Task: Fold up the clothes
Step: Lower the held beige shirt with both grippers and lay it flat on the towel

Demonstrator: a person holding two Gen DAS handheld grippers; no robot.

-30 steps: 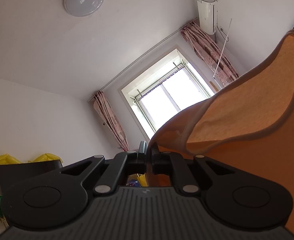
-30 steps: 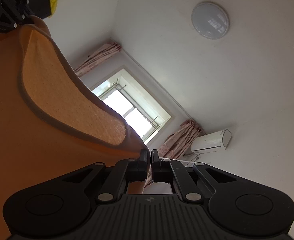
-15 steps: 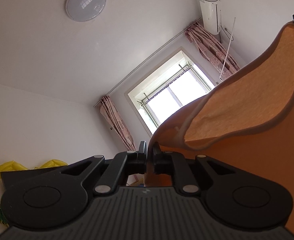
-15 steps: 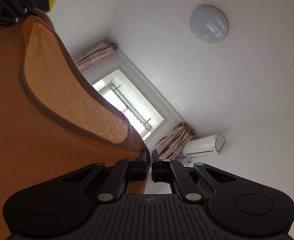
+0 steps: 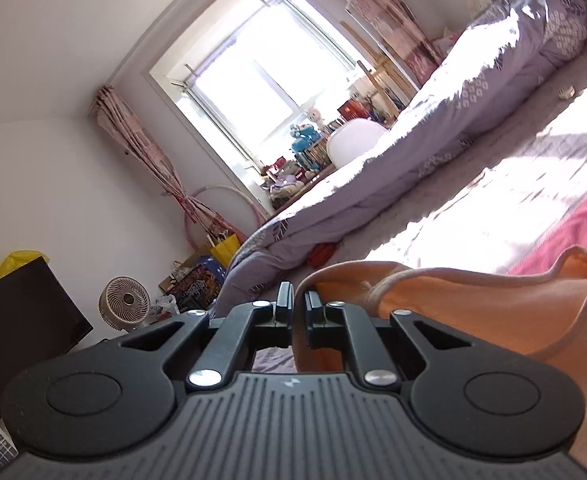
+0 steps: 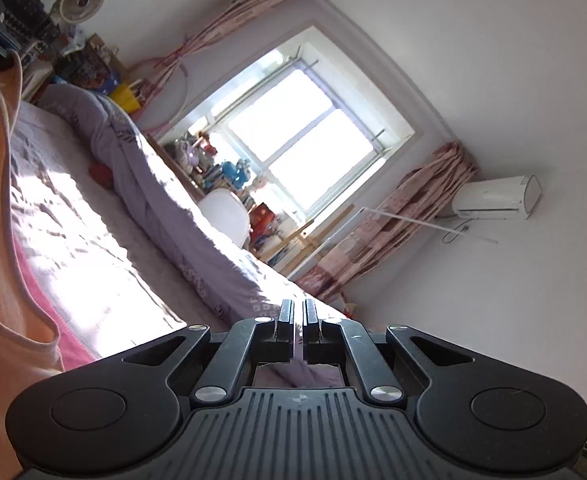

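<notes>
- Now L tongs (image 5: 299, 306) pinch a corner/edge of the orange garment (image 5: 473, 312); cloth sits between the pads, so gripping.
- R tongs (image 6: 298, 314) fully closed; a thin pale sliver shows between the pads, prob. a garment edge, can't confirm from this view.
- Garment spans between both hands, low over the bed (image 6: 65, 240), w/ pink fabric (image 5: 565, 236) just beneath it.
- Judgement: both held apart to keep cloth spread flat for laying down before a fold.
- Purple quilt (image 5: 433, 128) lies bunched along the far side, apart from the garment.
</notes>
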